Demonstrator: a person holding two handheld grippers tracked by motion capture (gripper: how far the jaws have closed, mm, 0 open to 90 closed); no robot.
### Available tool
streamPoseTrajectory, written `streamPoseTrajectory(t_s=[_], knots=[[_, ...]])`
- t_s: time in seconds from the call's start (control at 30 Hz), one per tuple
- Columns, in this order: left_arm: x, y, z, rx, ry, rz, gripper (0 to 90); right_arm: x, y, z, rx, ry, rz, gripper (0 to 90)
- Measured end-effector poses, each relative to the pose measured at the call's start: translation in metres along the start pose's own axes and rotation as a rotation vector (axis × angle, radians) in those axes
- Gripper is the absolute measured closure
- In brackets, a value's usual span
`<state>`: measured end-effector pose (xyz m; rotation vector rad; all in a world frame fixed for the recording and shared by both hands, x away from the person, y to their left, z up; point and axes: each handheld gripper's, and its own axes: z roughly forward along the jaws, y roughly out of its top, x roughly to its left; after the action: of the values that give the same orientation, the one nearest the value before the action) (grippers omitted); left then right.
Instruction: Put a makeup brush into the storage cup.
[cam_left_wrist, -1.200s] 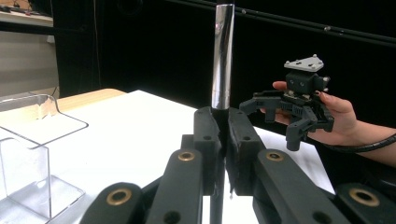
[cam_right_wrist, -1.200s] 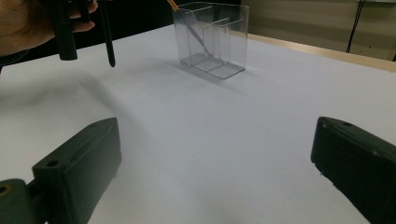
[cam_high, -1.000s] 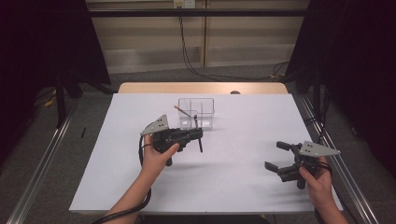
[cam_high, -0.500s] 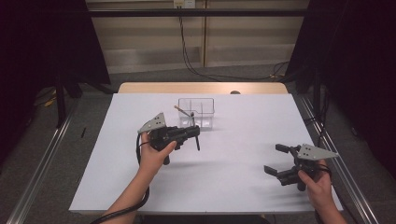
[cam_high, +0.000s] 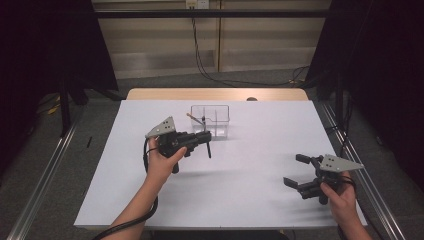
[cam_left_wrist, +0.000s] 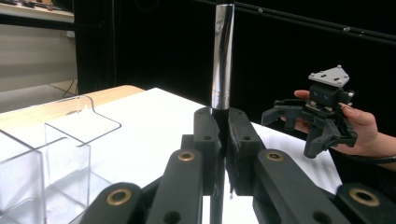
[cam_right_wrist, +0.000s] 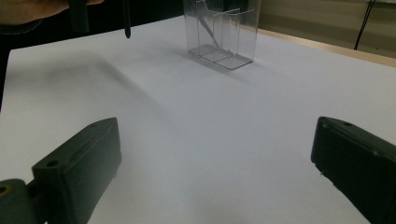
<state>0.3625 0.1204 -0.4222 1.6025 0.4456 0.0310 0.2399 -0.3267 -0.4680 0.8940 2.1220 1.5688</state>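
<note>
My left gripper (cam_high: 204, 137) (cam_left_wrist: 223, 117) is shut on a dark glossy pen (cam_high: 208, 148) (cam_left_wrist: 221, 60), which crosses the jaws and stands upright in the left gripper view. It hovers just in front of a clear plastic compartment box (cam_high: 218, 112) (cam_left_wrist: 56, 140) (cam_right_wrist: 223, 32) at the table's far middle. A thin stick with an orange end (cam_high: 195, 118) leans inside the box. My right gripper (cam_high: 295, 170) (cam_right_wrist: 217, 163) is held low over the white table near the right front corner, open, with nothing between its jaws. The pen's tip (cam_right_wrist: 126, 21) hangs at the top left of the right gripper view.
The white table cover (cam_high: 250, 165) spreads wide between the two hands. A bare wooden strip (cam_high: 150, 94) runs along the far edge. Metal rails (cam_high: 45, 170) flank the table, and cables (cam_high: 200, 55) hang at the back wall.
The left gripper with the pen has drifted slightly to the left. The right hand has barely moved, and both jaws stand as before.
</note>
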Motion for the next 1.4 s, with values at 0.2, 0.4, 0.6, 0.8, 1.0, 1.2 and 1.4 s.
streamPoseTrajectory(t_s=[0.2, 0.4, 0.6, 0.8, 1.0, 1.2, 1.4], knots=[[0.006, 0.007, 0.000, -0.002, 0.014, 0.004, 83.8, -0.001, 0.001, -0.002, -0.009, -0.005, -0.001, 1.4], [0.010, 0.013, 0.002, -0.005, 0.029, 0.006, 83.9, -0.001, 0.001, -0.003, -0.010, -0.005, -0.002, 1.4], [0.013, 0.021, 0.004, -0.004, 0.042, 0.020, 83.8, -0.002, 0.001, -0.004, -0.016, -0.006, -0.002, 1.4], [0.017, 0.028, 0.005, -0.005, 0.060, 0.026, 83.9, -0.002, 0.001, -0.004, -0.017, -0.007, -0.001, 1.4], [0.022, 0.033, 0.006, -0.009, 0.072, 0.026, 83.8, -0.003, 0.001, -0.005, -0.017, -0.009, 0.000, 1.4], [0.026, 0.038, 0.006, -0.007, 0.085, 0.027, 83.8, -0.003, 0.000, -0.005, -0.015, -0.008, -0.001, 1.4], [0.030, 0.043, 0.007, -0.002, 0.096, 0.032, 83.8, -0.003, 0.000, -0.005, -0.019, -0.011, 0.000, 1.4]])
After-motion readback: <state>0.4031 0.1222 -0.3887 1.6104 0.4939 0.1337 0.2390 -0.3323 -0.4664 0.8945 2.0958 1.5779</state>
